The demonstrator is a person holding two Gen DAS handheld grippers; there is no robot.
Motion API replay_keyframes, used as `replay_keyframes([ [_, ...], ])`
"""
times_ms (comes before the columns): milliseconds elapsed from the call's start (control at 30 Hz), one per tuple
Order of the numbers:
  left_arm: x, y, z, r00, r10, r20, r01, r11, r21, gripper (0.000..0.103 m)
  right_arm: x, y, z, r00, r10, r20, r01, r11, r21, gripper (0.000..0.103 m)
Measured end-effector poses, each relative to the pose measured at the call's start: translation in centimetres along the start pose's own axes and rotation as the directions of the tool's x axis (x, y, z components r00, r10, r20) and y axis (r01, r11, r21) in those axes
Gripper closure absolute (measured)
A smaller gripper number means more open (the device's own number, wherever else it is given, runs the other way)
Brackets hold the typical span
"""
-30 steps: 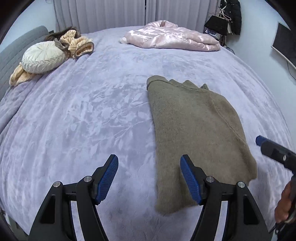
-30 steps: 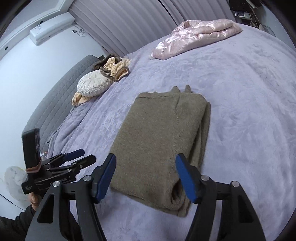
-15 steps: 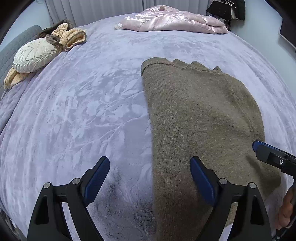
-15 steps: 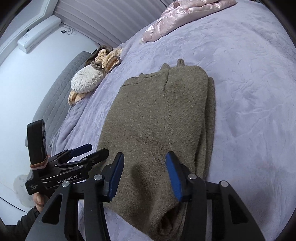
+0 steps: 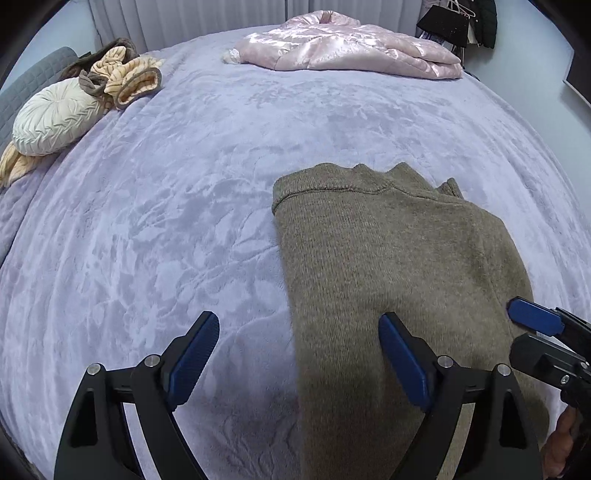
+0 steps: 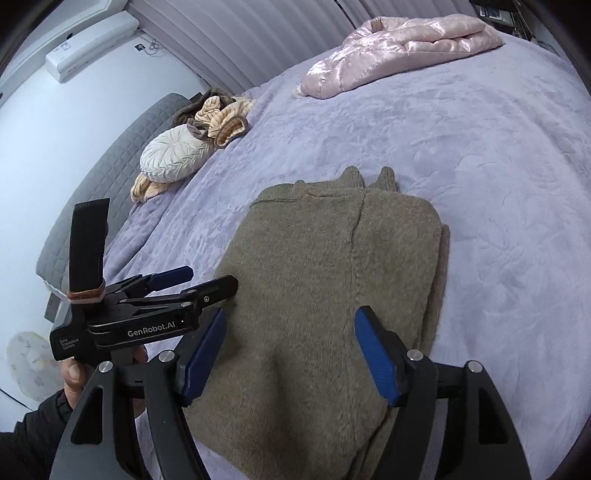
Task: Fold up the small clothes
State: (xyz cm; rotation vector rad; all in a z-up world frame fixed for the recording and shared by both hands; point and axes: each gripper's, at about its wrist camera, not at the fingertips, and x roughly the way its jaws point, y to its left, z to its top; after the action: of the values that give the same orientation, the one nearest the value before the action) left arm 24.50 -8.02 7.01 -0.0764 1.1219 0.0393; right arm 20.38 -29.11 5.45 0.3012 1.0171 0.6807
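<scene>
An olive-brown knitted sweater (image 5: 388, 258) (image 6: 325, 280) lies folded lengthwise on the lilac bedspread (image 5: 166, 221). My left gripper (image 5: 297, 332) hovers open over the sweater's near left edge, with one blue pad above the bedspread and the other above the knit. My right gripper (image 6: 291, 321) hangs over the near end of the sweater. Its jaws are opening, and the knit lies below them, not pinched. Each gripper shows in the other's view: the right gripper (image 5: 535, 321) at the sweater's right side, the left gripper (image 6: 195, 280) at its left side, held by a hand (image 6: 74, 373).
A pink satin padded jacket (image 5: 347, 48) lies at the far side of the bed. A round cream cushion (image 5: 51, 118) and a beige and brown garment (image 5: 125, 81) sit at the far left by a grey headboard (image 6: 103, 177). Dark clothes (image 5: 458, 22) hang at the back right.
Both grippers have come forward and lower over the sweater's near end. The left jaws have spread wider. The right jaws narrowed half a second ago and have widened again.
</scene>
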Motion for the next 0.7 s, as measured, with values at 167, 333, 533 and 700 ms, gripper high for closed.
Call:
replay_keyframes([
  [167, 1.9, 0.0, 1.3, 1.0, -0.021, -0.021, 0.021, 1.0, -0.002, 0.013, 2.8, -1.8, 2.5, 0.999, -0.005, -0.037, 0.006, 1.0, 0.031, 0.028],
  [333, 3.9, 0.8, 2.9, 0.995, -0.082, -0.051, 0.081, 0.996, -0.02, 0.013, 3.9, -2.4, 4.4, 0.998, -0.024, -0.063, 0.023, 1.0, -0.018, 0.028],
  [533, 5.8, 1.4, 4.6, 0.981, -0.165, -0.106, 0.159, 0.985, -0.061, 0.013, 5.3, -4.7, 6.1, 0.997, -0.014, -0.07, 0.016, 0.999, 0.037, 0.028],
  [700, 1.9, 4.8, 5.2, 0.985, -0.174, -0.016, 0.169, 0.973, -0.159, 0.013, 2.6, -5.0, 6.7, 0.995, -0.101, 0.018, 0.099, 0.992, 0.081, 0.027],
])
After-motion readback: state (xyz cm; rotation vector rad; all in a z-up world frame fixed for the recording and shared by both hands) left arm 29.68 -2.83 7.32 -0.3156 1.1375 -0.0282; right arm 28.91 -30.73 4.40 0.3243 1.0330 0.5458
